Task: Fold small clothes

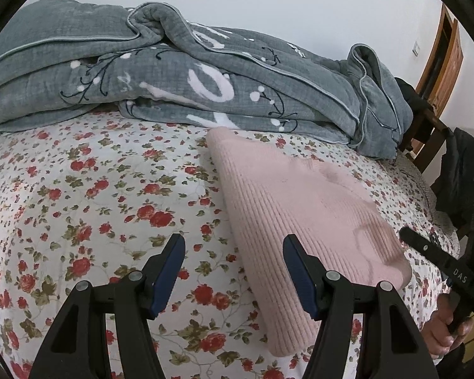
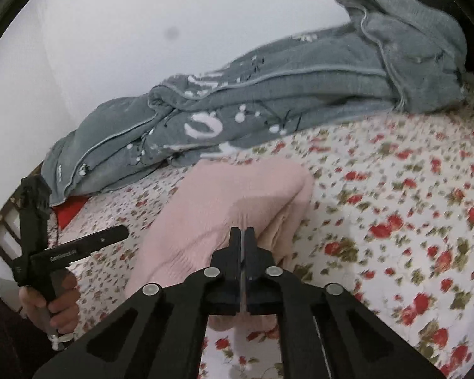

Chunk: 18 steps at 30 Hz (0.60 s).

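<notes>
A pink ribbed knit garment [image 1: 303, 221] lies folded on the floral bedsheet [image 1: 94, 189]. My left gripper [image 1: 233, 246] is open and empty, hovering over the garment's left edge, its right finger above the knit. In the right wrist view the garment [image 2: 205, 218] lies just ahead, and my right gripper [image 2: 244, 232] has its jaws pressed together over the garment's near part; I cannot tell whether any fabric is pinched. The right gripper's body also shows at the right edge of the left wrist view [image 1: 442, 265]. The left gripper shows at the left of the right wrist view [image 2: 75, 246].
A bunched grey blanket [image 1: 189, 75] with white and black print lies along the far side of the bed against the white wall. A wooden headboard [image 1: 442, 57] and dark clothing [image 1: 464, 173] are at the right. A red item [image 2: 68, 211] pokes from under the blanket.
</notes>
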### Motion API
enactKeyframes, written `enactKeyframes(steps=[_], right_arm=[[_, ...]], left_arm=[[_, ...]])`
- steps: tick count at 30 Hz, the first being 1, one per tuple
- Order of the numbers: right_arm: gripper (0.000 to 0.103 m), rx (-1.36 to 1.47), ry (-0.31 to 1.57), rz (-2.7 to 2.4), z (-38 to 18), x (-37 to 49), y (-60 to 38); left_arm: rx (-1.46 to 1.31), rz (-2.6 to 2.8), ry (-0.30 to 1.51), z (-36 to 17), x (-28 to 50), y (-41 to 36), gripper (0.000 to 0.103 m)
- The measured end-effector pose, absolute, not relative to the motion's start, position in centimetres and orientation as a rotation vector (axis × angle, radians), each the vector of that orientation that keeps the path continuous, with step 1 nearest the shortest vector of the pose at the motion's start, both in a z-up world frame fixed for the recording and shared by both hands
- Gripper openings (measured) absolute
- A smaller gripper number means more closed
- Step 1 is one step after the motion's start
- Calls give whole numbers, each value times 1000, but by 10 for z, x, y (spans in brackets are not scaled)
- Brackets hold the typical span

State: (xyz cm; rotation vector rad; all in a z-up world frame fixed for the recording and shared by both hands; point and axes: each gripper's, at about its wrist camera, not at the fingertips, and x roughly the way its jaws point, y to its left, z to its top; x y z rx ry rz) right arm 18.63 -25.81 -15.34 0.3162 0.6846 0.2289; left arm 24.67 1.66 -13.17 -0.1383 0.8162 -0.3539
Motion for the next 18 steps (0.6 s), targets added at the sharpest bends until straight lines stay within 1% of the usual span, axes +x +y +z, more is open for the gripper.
enactKeyframes(steps=[1, 2, 3, 4, 5, 6, 7, 8, 9, 15, 18], right_arm=[[18, 335, 707, 245, -156, 189, -257], [24, 348, 713, 256, -157, 190, -255], [38, 357, 707, 263, -158, 190, -253], [46, 357, 691, 270, -158, 189, -249], [46, 349, 683, 275, -159, 189, -245], [46, 325, 692, 273, -162, 191, -237], [38, 303, 711, 257, -165, 195, -232], [26, 281, 730, 229, -169, 199, -228], [13, 267, 741, 215, -174, 203, -226], [10, 431, 628, 280, -160, 188, -266], [10, 413, 725, 218, -184, 197, -269]], left_arm=[[-137, -354, 816, -131, 247, 16, 62], [-136, -355, 817, -131, 247, 15, 62], [-136, -357, 817, -131, 246, 15, 62], [-135, -357, 817, -130, 246, 14, 62], [-133, -357, 817, -130, 245, 14, 62], [-130, -358, 816, -129, 245, 13, 62], [-127, -358, 816, -129, 245, 13, 62], [-123, -358, 815, -128, 245, 12, 62], [-120, -355, 815, -128, 245, 12, 62], [-110, -359, 810, -127, 240, 15, 62], [-144, -375, 827, -132, 244, 14, 62]])
